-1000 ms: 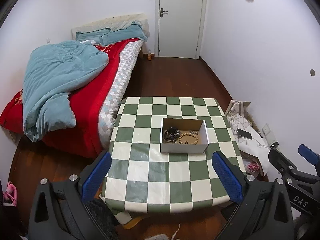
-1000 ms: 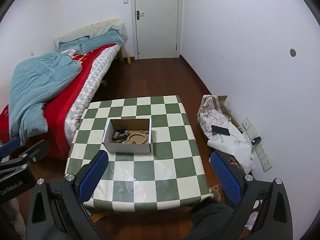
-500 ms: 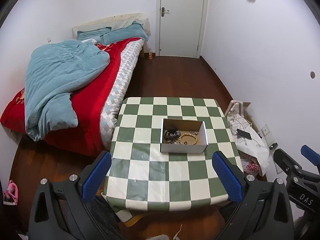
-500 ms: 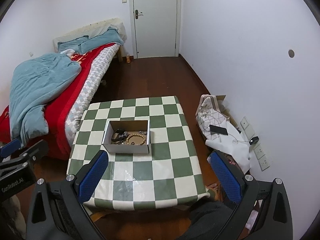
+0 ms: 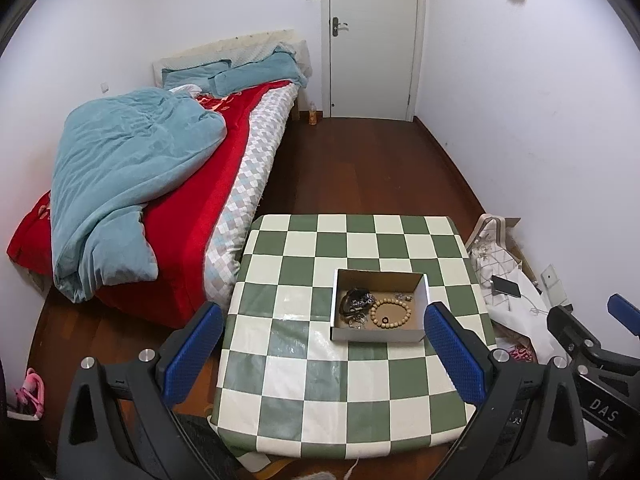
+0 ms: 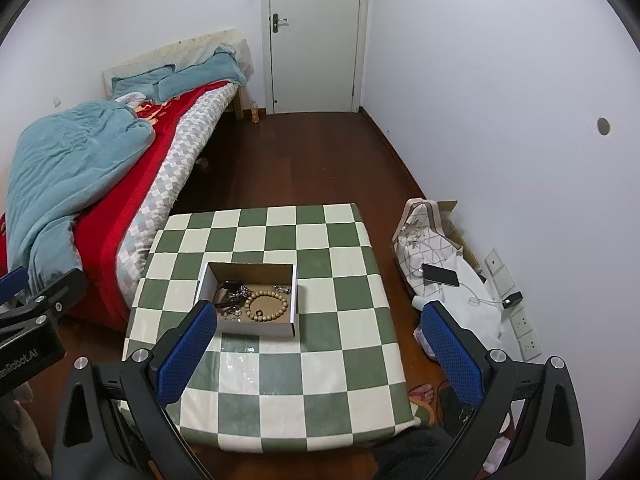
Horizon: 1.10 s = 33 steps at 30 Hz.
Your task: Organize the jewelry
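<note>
Green-and-cream chequered tablecloth [image 5: 304, 364], red bedspread [image 5: 192, 216], teal duvet [image 5: 120, 168], tan beads [image 5: 391, 313].

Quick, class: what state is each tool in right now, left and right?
Left tool: open, holding nothing, above the checkered table.
Right tool: open, holding nothing, above the same table.

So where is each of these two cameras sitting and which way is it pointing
Left wrist: rides on the left hand-held gripper, above the table's near edge, looking down across it towards the door; its own open blue fingers show, the right hand-held gripper at far right.
Right wrist: on the right hand-held gripper, same heading; the left one's body shows at left.
Shared: cardboard box with bead bracelet, bed.
</note>
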Available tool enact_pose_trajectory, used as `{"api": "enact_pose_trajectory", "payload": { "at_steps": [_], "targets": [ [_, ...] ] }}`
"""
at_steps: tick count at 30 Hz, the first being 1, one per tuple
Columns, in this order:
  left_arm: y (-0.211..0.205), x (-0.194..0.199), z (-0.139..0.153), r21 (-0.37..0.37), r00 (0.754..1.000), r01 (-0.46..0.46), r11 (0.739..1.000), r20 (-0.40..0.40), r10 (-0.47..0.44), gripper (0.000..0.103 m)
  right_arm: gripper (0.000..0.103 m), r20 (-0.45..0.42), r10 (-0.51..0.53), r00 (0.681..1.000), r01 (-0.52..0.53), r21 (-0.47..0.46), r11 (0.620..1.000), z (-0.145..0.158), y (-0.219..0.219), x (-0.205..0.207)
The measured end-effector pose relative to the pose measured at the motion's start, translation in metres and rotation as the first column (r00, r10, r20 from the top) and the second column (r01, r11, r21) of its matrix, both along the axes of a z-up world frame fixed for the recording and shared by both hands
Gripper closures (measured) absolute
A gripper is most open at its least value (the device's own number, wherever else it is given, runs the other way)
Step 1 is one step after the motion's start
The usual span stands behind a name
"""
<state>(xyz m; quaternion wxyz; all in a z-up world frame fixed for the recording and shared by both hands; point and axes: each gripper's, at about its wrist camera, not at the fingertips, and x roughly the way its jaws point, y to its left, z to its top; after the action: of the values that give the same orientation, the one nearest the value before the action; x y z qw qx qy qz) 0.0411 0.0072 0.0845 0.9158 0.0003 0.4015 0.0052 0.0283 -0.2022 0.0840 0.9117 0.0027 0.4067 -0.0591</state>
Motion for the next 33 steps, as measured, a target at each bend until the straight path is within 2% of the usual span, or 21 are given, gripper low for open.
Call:
{"api": "enact_pose_trajectory", "payload": {
  "at_steps": [8,13,23,33],
  "targets": [
    [-0.003,0.029,-0.015,0.029,0.999,-0.006,1.0,-0.049,0.007,0.0,0.0,-0.078,0.01,0.997,-0.009,0.007,1.0,-0.026,0.002,0.039],
    [-0.002,0.039,-0.025,0.024,0.997,-0.012,1.0,-0.078,0.013,0.0,0.0,-0.113,0.018,0.993,-0.019,-0.007,1.0,-0.038,0.005,0.053],
    [0.001,0.046,-0.037,0.021,0.993,-0.017,1.0,-0.115,0.019,0.0,0.0,-0.136,0.029,0.99,-0.031,-0.018,0.999,-0.044,0.01,0.061],
    [0.007,0.044,-0.037,0.038,0.993,-0.038,0.999,-0.109,0.042,0.0,0.0,-0.13,0.036,0.991,-0.039,-0.018,0.999,-0.04,0.013,0.059]
  ]
}}
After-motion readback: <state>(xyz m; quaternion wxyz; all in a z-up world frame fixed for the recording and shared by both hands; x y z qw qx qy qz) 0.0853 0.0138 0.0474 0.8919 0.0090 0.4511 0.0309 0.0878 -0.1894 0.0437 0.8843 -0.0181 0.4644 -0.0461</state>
